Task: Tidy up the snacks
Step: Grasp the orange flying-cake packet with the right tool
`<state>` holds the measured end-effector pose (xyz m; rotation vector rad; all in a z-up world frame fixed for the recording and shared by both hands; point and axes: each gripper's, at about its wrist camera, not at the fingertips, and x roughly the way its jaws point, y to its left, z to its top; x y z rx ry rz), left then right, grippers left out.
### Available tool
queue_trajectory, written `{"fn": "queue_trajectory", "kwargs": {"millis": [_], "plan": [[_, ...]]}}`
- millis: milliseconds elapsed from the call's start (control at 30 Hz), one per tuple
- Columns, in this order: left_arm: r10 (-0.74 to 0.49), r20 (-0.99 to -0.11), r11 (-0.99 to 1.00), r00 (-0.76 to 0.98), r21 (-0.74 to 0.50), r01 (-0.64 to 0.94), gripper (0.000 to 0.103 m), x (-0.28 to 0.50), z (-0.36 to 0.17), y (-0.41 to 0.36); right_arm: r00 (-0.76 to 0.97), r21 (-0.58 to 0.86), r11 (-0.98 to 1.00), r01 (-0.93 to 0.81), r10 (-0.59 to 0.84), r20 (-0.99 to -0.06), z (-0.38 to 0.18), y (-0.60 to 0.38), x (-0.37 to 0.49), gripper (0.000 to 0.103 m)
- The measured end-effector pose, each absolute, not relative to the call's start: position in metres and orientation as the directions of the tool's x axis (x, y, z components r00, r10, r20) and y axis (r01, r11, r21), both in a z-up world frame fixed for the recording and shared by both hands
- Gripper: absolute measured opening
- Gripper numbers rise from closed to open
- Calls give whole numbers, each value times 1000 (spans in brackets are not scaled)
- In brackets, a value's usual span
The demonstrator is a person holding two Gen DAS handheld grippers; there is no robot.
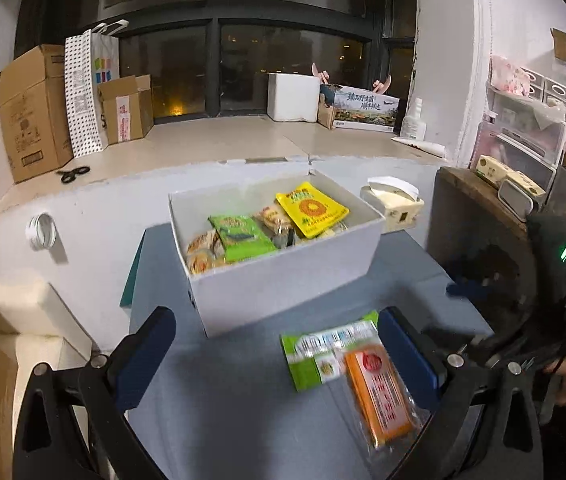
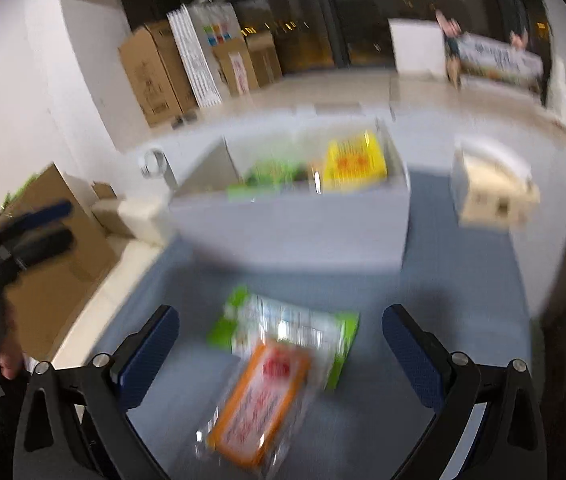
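Nearest to us, the left gripper (image 1: 277, 354) spreads its blue-padded fingers (image 1: 145, 354) wide with nothing gripped; the right gripper (image 2: 281, 350) likewise holds its fingers (image 2: 149, 354) fully released, with nothing pressed between them. Between the right fingers in the right wrist view, on the blue-grey counter (image 2: 463, 280), lies an orange snack in clear wrap (image 2: 261, 398); it overlaps the near edge of a green-and-white snack packet (image 2: 307, 332), both lying flat and blurred in that view. In the left wrist view the same orange snack (image 1: 381, 394) sits just inside the right-hand finger, with the green-and-white packet (image 1: 315, 354) partly beneath it. Beyond these two stands a white open box (image 1: 283, 276) on the counter; inside it we see a green packet (image 1: 241, 238), a yellow packet (image 1: 311, 210) leaning against the far side, and several round pastries in clear wrap (image 1: 203, 252). Just beside the box, to its right, sits a tissue pack (image 1: 395, 208). Further back runs a pale window ledge (image 1: 211, 148); on it lie black scissors (image 1: 75, 174), with cardboard boxes (image 1: 33, 110) and a dotted paper bag (image 1: 85, 88) at the left and a white foam box (image 1: 293, 96) further right, against the dark window (image 1: 243, 64).
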<state>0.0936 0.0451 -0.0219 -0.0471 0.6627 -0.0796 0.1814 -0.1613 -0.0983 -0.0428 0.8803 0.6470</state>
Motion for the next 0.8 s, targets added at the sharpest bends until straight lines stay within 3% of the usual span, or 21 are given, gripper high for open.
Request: {"fn": "queue_trajectory", "kwargs": {"millis": [267, 700, 767, 800], "plan": [[-91, -643, 996, 761, -68, 62, 103, 75, -40, 38, 325, 207, 823, -529, 422, -847, -155, -137, 166, 103], [-121, -651, 992, 749, -103, 71, 103, 71, -52, 38, 268, 109, 844, -525, 285, -920, -189, -101, 187, 103], [-116, -654, 993, 747, -102, 65, 103, 71, -53, 39, 305, 65, 835, -546, 270, -913, -188, -98, 181, 96], [-113, -657, 993, 745, -100, 63, 103, 72, -54, 39, 318, 47, 828, -558, 266, -910, -186, -98, 178, 85]]}}
